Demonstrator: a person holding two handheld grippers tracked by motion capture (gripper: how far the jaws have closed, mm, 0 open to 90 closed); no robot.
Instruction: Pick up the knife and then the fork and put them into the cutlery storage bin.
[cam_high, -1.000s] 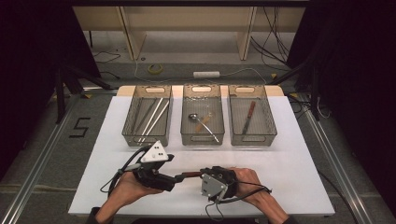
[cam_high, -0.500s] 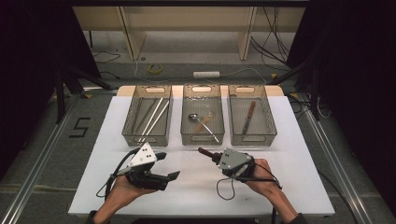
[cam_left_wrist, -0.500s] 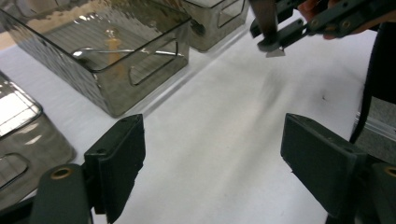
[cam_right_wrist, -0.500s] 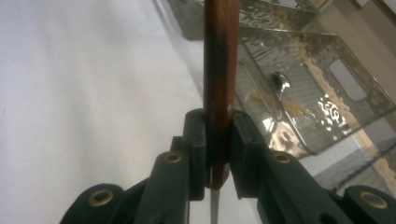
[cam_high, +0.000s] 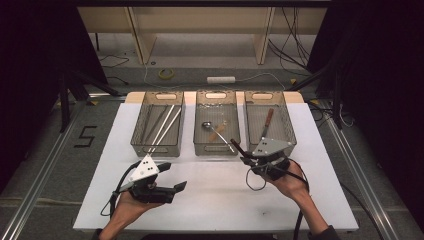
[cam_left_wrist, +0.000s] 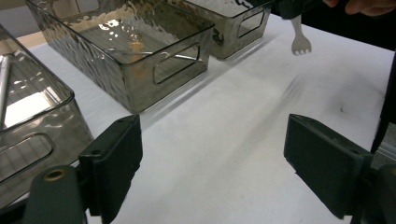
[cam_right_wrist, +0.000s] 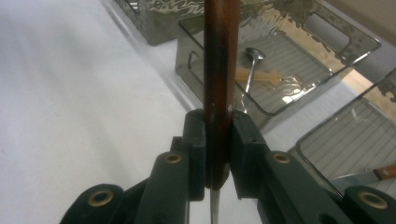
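The right gripper (cam_high: 248, 159) is clamped on a fork (cam_right_wrist: 219, 70) with a dark reddish-brown wooden handle. In the right gripper view the two black pads press flat on either side of that handle, which rises straight up between them; a thin strip of bare metal shows below the pads. In the left gripper view the fork's other end (cam_left_wrist: 300, 43) hangs down from that gripper: a short, pale metal head with four small tines, held above the white surface (cam_high: 210, 200).

Taking the middle bin (cam_high: 216, 122) as landmark, in the high view the fork is just in front of that bin's near right corner, the handle end poking up and toward the corner, held off the surface. The middle bin is smoky clear plastic with cut-out handles; inside lie a metal spoon (cam_high: 217, 131) and a small light wooden utensil (cam_high: 217, 134). To its right is a like bin (cam_high: 270, 125) holding a brown-handled knife (cam_high: 267, 122); to its left is a third bin (cam_high: 159, 125) with long metal sticks (cam_high: 162, 127).

The left gripper (cam_high: 175, 176) is in front of and left of the middle bin, low over the surface. Its jaws stand wide apart, having just been opening, with nothing between them.
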